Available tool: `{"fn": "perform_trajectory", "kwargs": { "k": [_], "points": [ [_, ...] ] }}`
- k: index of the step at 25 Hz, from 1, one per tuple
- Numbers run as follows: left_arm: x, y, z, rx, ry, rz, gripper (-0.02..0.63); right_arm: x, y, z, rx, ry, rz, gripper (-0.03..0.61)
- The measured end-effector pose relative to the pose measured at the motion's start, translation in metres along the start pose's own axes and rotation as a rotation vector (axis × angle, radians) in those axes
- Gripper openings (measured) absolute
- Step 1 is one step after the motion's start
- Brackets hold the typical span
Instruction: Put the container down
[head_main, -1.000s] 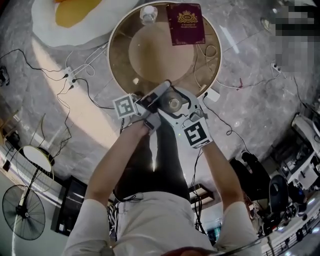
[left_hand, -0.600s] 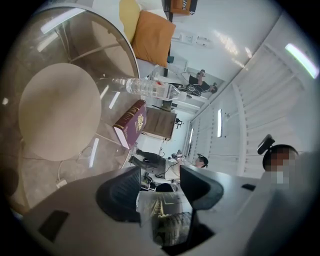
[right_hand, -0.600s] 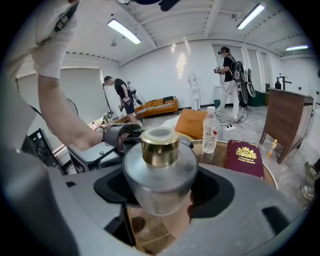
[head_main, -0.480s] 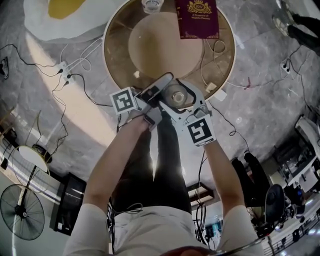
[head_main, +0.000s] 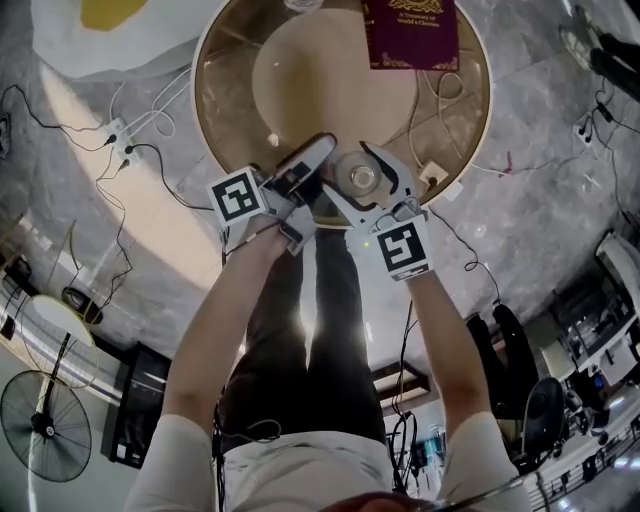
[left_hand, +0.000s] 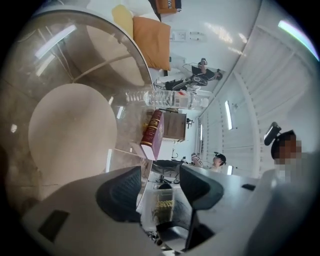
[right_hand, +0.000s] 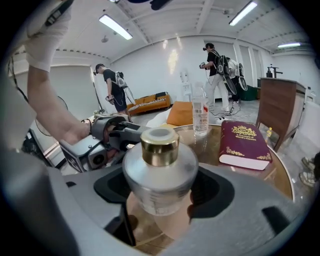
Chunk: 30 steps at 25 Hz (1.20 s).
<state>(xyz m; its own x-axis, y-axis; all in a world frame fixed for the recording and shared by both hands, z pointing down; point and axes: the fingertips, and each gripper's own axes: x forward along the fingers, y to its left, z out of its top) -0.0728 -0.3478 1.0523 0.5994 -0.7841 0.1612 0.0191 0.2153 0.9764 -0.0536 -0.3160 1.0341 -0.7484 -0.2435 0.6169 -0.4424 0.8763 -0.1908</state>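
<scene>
A frosted glass container with a gold cap is upright between the jaws of my right gripper, which is shut on it. In the head view the container hangs with the right gripper over the near edge of the round glass table. I cannot tell whether it touches the glass. My left gripper lies close beside it on the left. Its jaws stand apart with nothing between them.
A maroon book lies at the table's far side, and a clear water bottle stands behind it. Cables and a power strip lie on the floor to the left. A fan stands near left. People stand in the background.
Both grippers have moved forward, further over the table's near edge. The right one keeps its hold on the container, and the left one stays open beside it.
</scene>
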Motion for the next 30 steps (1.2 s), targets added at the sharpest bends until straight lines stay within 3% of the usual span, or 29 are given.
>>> {"fn": "perform_trajectory", "kwargs": {
  "k": [13,30],
  "points": [
    [0.002,0.032,0.011,0.042,0.044,0.033,0.219,0.037,-0.041,-0.048,0.018,0.055,-0.083,0.333],
    [0.002,0.045,-0.003,0.023,0.071,0.033,0.219,0.047,-0.052,-0.067,0.002,0.053,-0.157,0.334]
  ]
}}
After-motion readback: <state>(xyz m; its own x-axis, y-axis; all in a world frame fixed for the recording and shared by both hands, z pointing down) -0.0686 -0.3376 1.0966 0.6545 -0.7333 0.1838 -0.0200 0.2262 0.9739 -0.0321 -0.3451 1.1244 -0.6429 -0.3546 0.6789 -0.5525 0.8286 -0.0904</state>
